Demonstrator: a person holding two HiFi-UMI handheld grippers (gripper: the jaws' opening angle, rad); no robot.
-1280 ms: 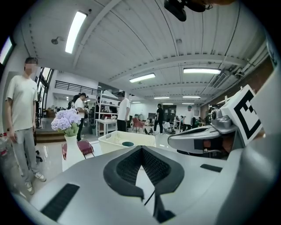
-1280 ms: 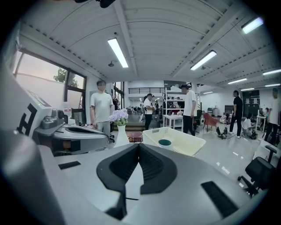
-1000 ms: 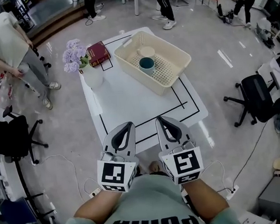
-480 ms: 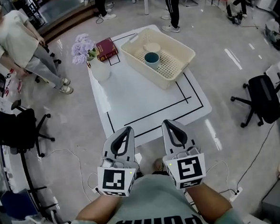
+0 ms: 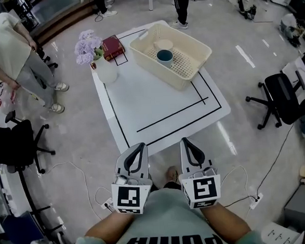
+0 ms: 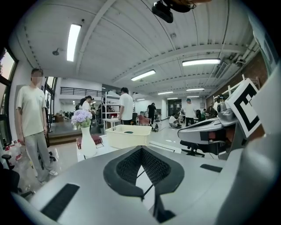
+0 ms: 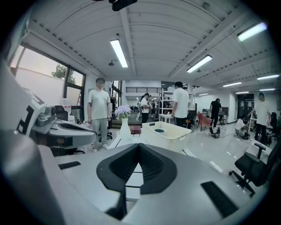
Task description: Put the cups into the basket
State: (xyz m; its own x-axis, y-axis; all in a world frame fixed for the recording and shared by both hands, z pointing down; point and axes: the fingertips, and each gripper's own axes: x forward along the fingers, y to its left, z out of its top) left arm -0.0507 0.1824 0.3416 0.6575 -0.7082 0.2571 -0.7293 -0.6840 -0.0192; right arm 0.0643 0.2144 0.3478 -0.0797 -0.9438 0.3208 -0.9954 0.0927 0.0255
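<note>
A cream basket [image 5: 191, 64] stands at the far right of the white table [image 5: 140, 101]. Inside it sit a teal cup [image 5: 164, 56] and a cream cup [image 5: 164, 45]. Both grippers are held close to my body, short of the table's near edge. My left gripper [image 5: 139, 146] is shut with nothing in it; my right gripper [image 5: 185, 140] is shut and empty too. In the left gripper view the basket [image 6: 128, 135] shows far ahead with the teal cup's rim [image 6: 128, 132] inside. The right gripper view shows the basket [image 7: 166, 132] and the teal cup [image 7: 159, 130].
A white vase of purple flowers [image 5: 99, 62] and a red book [image 5: 113, 46] stand at the table's far left. Black tape lines [image 5: 173, 115] mark the table. People stand around [image 5: 12, 55]; office chairs [image 5: 281, 102] sit right and left. Cables [image 5: 83, 181] lie on the floor.
The view has drawn back from the table: it and the basket sit farther off. Both grippers stay shut and empty, side by side near my body.
</note>
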